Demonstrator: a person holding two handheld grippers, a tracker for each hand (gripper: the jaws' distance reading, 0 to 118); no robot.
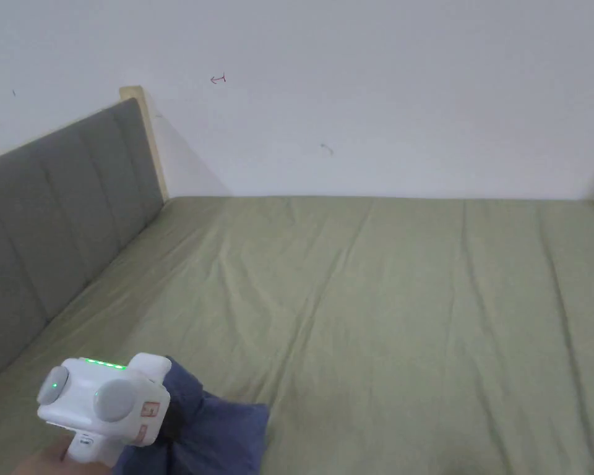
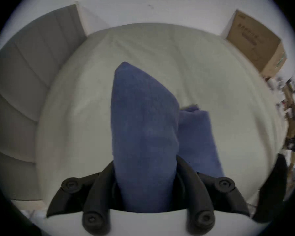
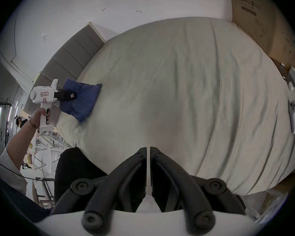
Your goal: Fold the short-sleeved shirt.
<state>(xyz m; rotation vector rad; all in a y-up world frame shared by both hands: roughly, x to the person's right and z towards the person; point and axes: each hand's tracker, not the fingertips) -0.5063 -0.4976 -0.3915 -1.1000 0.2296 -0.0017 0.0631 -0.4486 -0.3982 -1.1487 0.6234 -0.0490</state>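
Here's the left claw [image 2: 144,164], and its two black jaws are clamped on a thick wad of the blue shirt [image 2: 143,129], one jaw pressing each flank of the cloth. In the left gripper view the bundle juts straight out from between them, with a second blue fold [image 2: 197,137] lying just to its right.

From the head view, the white body of that left tool [image 1: 104,402] sits low at the near left corner of the bed [image 1: 382,297], green lights lit along its top, a hand [image 1: 42,462] wrapped round the handle underneath. The shirt [image 1: 215,427] is bunched beside it, near the grey padded headboard [image 1: 60,229].

The right gripper view gives the pose best: the forearm [image 3: 19,141] reaches up from the lower left, the hand [image 3: 39,116] is fisted on the grip, the tool is held level, its claw [image 3: 71,95] buried in the blue shirt [image 3: 85,100], which rests on the olive sheet by the bed's edge.

And the right claw [image 3: 148,152]? Jaws drawn nearly together, only a thin slit between them, nothing in it. It hangs above the near side of the bed, well apart from the shirt. A cardboard box [image 3: 255,18] stands at the far right, and a white controller [image 3: 293,117] lies on the sheet at the right edge.
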